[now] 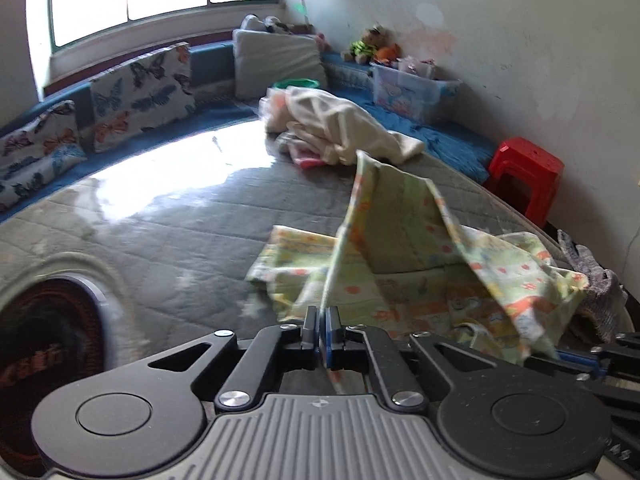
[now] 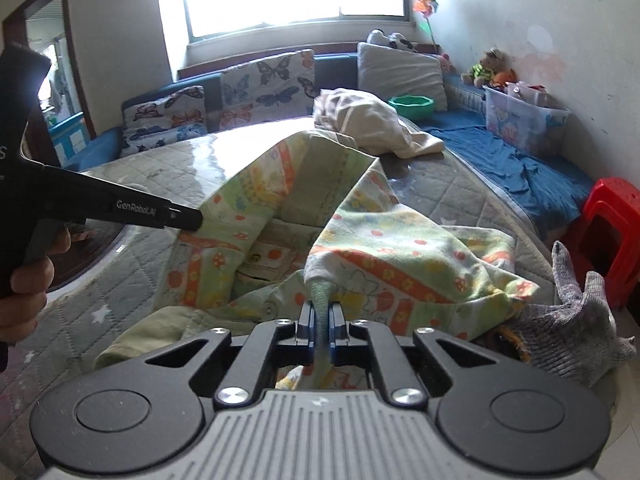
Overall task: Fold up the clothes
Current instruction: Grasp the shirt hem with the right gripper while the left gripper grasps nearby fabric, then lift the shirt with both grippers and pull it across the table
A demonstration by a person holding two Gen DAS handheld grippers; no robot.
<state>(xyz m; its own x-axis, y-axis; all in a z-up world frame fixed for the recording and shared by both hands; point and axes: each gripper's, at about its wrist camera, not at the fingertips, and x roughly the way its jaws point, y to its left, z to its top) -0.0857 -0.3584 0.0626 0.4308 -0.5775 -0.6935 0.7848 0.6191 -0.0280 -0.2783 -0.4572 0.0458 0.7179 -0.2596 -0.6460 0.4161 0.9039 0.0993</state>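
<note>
The left gripper (image 1: 321, 330) was clamped on an edge of the printed green garment (image 1: 404, 240); the pinched cloth was motion-blurred. The garment lay partly lifted on the quilted grey mattress (image 1: 160, 220), its right side draped over the right gripper (image 2: 321, 330), whose jaws were closed on a ribbed green cuff (image 2: 322, 300). A grey knit glove (image 2: 576, 328) was cut off at the right. Far right, the clear storage bin (image 2: 524, 120) held pink items too small to identify.
</note>
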